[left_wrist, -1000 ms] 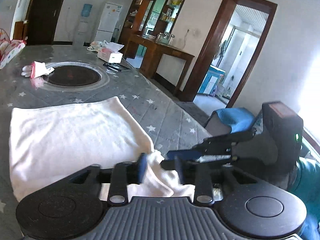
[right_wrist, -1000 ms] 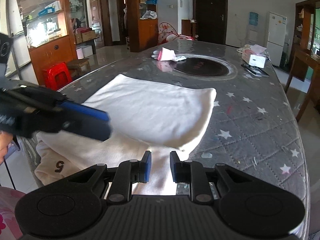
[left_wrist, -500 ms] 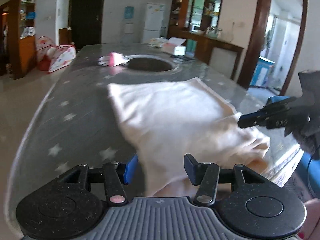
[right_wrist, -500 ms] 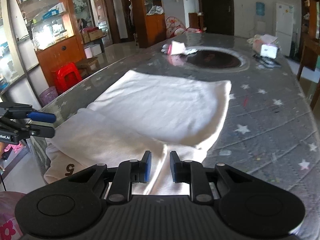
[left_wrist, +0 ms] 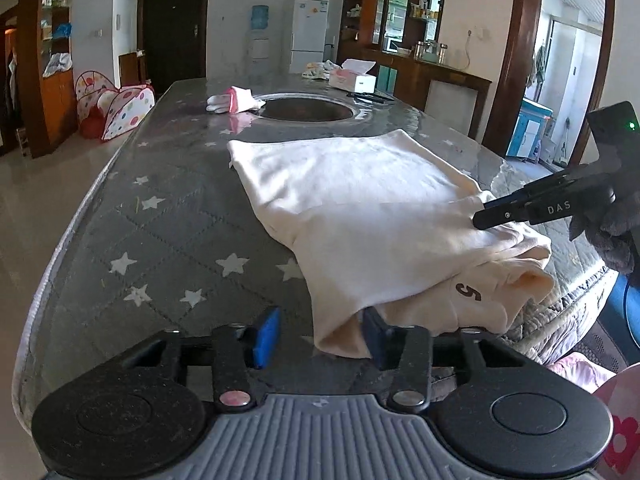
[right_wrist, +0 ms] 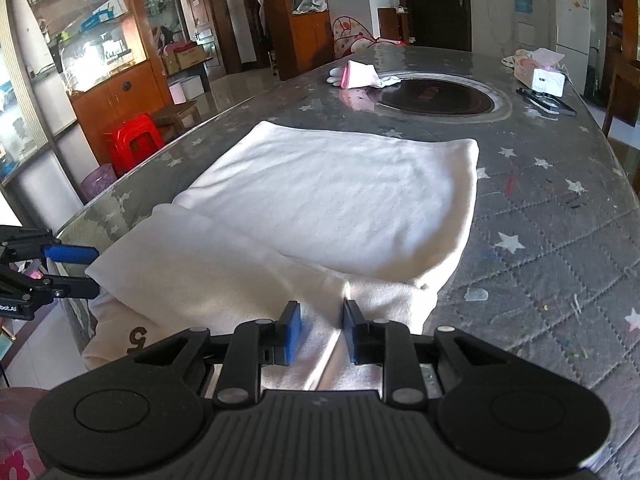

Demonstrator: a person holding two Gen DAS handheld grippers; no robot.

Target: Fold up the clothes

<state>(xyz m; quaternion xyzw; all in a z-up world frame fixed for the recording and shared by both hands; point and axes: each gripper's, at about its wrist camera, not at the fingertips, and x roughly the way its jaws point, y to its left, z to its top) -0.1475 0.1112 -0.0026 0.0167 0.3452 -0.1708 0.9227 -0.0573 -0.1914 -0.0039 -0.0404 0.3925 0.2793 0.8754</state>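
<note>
Along the near edge of the table (right_wrist: 560, 216), the cream garment (right_wrist: 332, 196) lies partly folded: flat and smooth toward the middle, bunched and doubled where it reaches the near edge, with a printed "5" on the layer that spills over it.

Left gripper (left_wrist: 320, 334): jaws closing. The near left corner of the garment sits between them against the right pad, but the left pad stands clear of the cloth, so no grip yet.

Right gripper (right_wrist: 320, 332): jaws narrowly apart and easing open over the near hem; cloth runs between and under the pads. From the left view its fingers lie on the garment's right side. I cannot tell whether they pinch any fabric.

Step in hand, as I judge it: taking hold of the two near corners for the next fold, away from the edge.

Next move calls for the left pads to meet on all layers at the corner, not only the top one, and for both grips to be sure before lifting together and carrying the bunched end over the flat part.

Risk: loose lower layer slipping off the edge.
</note>
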